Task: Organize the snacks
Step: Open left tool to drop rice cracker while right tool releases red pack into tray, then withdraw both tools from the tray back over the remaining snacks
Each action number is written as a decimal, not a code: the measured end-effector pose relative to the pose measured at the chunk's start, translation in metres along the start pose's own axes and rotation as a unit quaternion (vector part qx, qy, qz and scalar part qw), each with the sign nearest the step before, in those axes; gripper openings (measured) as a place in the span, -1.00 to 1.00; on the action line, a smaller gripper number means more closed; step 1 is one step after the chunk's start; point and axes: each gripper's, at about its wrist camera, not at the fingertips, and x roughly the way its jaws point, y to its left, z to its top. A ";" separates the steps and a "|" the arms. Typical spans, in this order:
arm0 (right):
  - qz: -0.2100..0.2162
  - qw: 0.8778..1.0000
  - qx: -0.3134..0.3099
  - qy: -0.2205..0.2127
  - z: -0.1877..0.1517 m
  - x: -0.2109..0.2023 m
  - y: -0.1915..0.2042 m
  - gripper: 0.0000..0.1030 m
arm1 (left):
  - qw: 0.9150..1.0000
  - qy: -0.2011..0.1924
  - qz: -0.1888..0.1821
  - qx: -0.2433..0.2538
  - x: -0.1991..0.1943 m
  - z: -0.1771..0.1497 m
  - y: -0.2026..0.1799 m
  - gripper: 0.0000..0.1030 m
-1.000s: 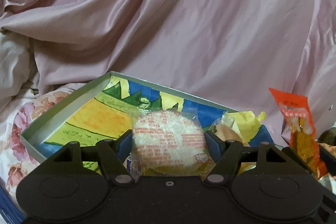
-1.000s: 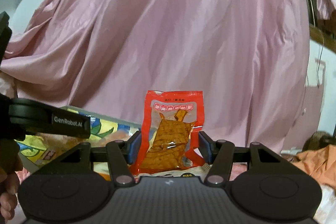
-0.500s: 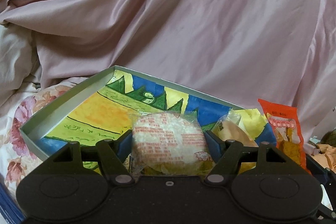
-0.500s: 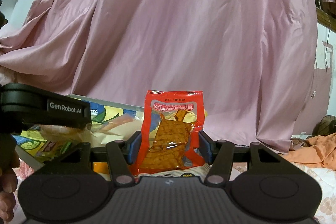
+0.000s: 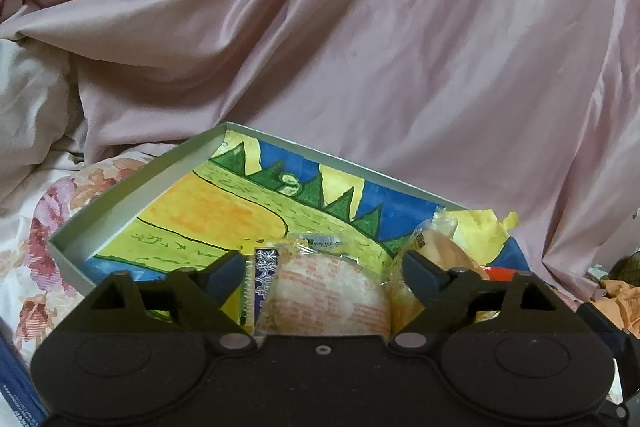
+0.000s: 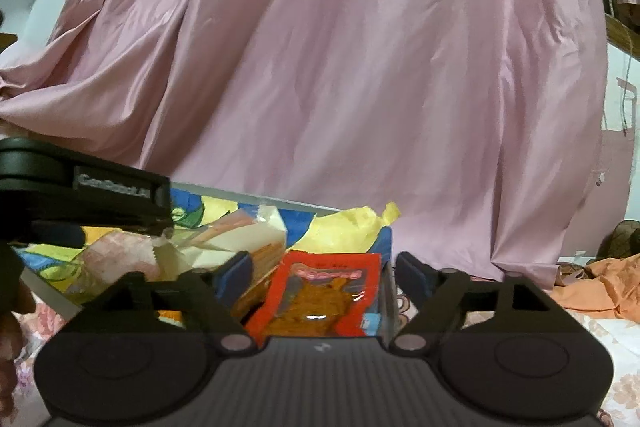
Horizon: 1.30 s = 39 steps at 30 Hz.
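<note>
**Pink satin behind, both snacks being let go into the painted box**

Pink satin cloth [image 5: 360, 47] is filling the left wrist view from nine o'clock round to three o'clock. Below it, the painted box [image 5: 132, 203] is sitting on a floral bedsheet [image 5: 48, 211], its grey rim running from eight o'clock up to twelve and down toward three. The left gripper [image 5: 322, 269] is spreading its fingers [image 5: 224, 273] wide, and the round rice cracker packet [image 5: 328, 295] is lying between them at six o'clock with a visible gap on both sides, so nothing is being gripped. It looks to be resting low on the box floor, which suits a release: the person seems to be sorting snacks into this box. A second wrapped pastry [image 5: 440, 247] is lying at four o'clock, just beyond the right-hand finger.

In the right wrist view, the same cloth is hanging across the top. The right gripper [image 6: 324, 267] is also opening, its blue-padded fingers [image 6: 236, 273] standing clear of the red snack packet [image 6: 324, 299], which is tilting back at six o'clock between them, apparently settling into the box's near corner. Torn yellow paper [image 6: 352, 227] is poking up at twelve o'clock. The left gripper's dark body is crossing in at nine o'clock, over the box, with pale wrappers [image 6: 248, 231] beneath it.
</note>
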 end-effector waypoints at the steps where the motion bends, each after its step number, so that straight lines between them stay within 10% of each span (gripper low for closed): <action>1: -0.001 1.000 0.002 -0.001 0.000 0.000 -0.001 0.72 | 1.000 -0.002 0.000 -0.001 -0.002 0.001 0.001 0.83; 9: -0.004 1.000 0.015 -0.015 0.005 -0.010 -0.005 0.99 | 0.999 -0.032 0.016 -0.014 -0.024 0.011 0.017 0.98; 39: 0.048 0.997 -0.013 -0.061 0.011 -0.116 0.024 1.00 | 0.995 -0.076 0.069 0.002 -0.180 0.006 0.104 0.98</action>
